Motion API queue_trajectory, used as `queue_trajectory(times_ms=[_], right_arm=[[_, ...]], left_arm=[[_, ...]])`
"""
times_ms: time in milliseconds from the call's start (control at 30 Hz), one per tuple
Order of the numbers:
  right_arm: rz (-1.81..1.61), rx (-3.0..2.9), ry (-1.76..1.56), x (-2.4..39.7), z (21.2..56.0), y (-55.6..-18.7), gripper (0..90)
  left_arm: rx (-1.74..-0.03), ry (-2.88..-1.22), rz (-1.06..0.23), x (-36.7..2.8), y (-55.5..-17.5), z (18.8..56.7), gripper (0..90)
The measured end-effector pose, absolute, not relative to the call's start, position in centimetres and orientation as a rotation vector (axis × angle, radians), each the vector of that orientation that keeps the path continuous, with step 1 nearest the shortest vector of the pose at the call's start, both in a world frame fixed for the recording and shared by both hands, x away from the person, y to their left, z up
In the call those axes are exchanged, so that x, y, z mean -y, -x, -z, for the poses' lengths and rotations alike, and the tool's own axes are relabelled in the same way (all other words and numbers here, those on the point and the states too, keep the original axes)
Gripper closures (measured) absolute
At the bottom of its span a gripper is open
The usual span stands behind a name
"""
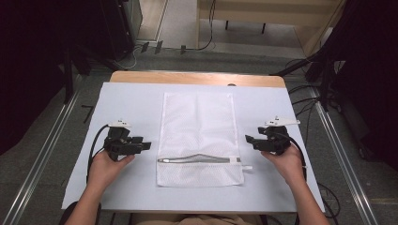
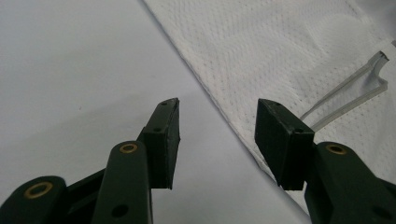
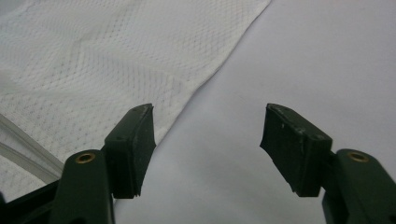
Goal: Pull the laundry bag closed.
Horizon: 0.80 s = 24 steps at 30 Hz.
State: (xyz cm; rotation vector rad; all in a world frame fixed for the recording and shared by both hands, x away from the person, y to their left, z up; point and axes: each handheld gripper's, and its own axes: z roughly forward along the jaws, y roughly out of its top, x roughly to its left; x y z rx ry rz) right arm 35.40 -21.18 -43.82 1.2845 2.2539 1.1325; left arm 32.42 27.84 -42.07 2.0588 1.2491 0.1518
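From my remote seat, the white mesh laundry bag [image 1: 199, 136] is my landmark, lying flat at the middle of the white table cover [image 1: 131, 93]. Left of the bag, my left gripper [image 1: 145, 146] sits in the left hand [image 1: 105, 168] with jaws apart and nothing between them, just short of the bag's left edge. Bare cover lies clear between tool and bag, and also beyond the bag up to the wooden table edge [image 1: 197, 77]. The bag's grey zipper [image 1: 197, 159] runs across its near end, partly parted. Right of the bag, my right gripper [image 1: 248, 139] rests in the right hand [image 1: 286, 161], jaws likewise spread and empty, beside the bag's right edge.
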Motion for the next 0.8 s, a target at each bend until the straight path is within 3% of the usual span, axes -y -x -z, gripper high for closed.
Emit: queue_trajectory(times_ms=[800], right_arm=[[-1.126,-2.304,-1.284,21.21,44.03,-35.52,45.1]], left_arm=[[-1.248,-2.079,-0.126,-27.98,-32.50,42.52,38.1]])
